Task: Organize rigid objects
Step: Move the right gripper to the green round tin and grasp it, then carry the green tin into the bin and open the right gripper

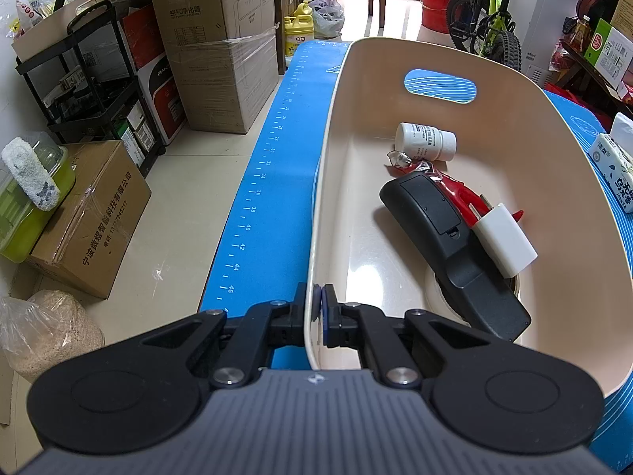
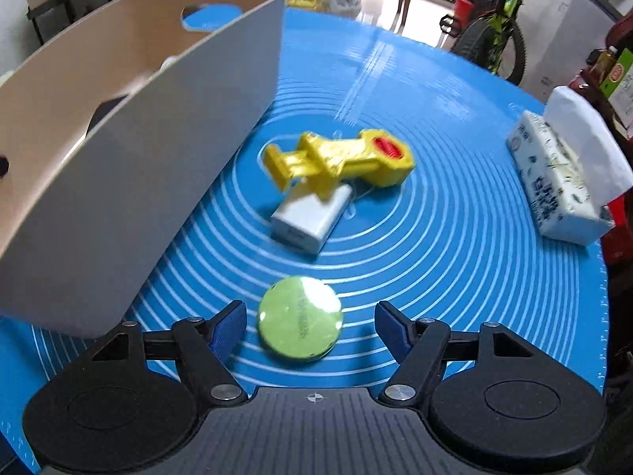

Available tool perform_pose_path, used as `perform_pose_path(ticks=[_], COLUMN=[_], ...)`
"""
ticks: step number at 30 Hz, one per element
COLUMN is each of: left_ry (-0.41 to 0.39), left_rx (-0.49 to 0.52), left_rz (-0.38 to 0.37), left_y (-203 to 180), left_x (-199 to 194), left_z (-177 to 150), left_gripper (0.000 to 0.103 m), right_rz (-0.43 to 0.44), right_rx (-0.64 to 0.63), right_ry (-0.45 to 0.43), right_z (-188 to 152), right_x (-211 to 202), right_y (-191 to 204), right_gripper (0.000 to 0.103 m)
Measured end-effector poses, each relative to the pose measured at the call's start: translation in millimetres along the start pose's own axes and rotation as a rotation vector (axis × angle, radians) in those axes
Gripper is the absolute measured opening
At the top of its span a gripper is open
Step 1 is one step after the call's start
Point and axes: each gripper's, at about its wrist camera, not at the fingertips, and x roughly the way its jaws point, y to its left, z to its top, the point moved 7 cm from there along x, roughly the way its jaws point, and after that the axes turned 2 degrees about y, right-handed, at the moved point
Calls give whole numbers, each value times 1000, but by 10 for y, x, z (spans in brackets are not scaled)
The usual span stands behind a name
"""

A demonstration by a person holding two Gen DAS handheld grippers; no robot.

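Note:
My left gripper is shut on the near rim of the cream bin. Inside it lie a white pill bottle, a black remote-like device, a red packet and a white charger block. In the right wrist view the bin stands at the left on the blue mat. My right gripper is open, with a round green disc lying between its fingers. Beyond lie a white power bank and a yellow toy with a red part.
A tissue pack lies at the mat's right edge; it also shows in the left wrist view. Left of the table are cardboard boxes, a black cart and a green tub. A bicycle stands at the back.

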Motion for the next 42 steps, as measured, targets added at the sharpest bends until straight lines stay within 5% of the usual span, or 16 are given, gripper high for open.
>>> perform_pose_path(ticks=[5,16,31,42], left_ry=[0,0,0,0], left_rx=[0,1,0,1], left_rz=[0,1,0,1], left_y=[1,-1,-1,-2], left_x=[0,1,1,1], left_z=[-1,-1,0,2], left_gripper=[7,7,8,7], right_rz=[14,-4,25,80], right_rx=[-18,9,-16,-204], right_ry=[17,-98,-387,-382], right_z=[-12,174,1066,1424], right_x=[45,-261,-1066,-1045], right_y=[60,-51,174,838], right_gripper=[54,54,54,54])
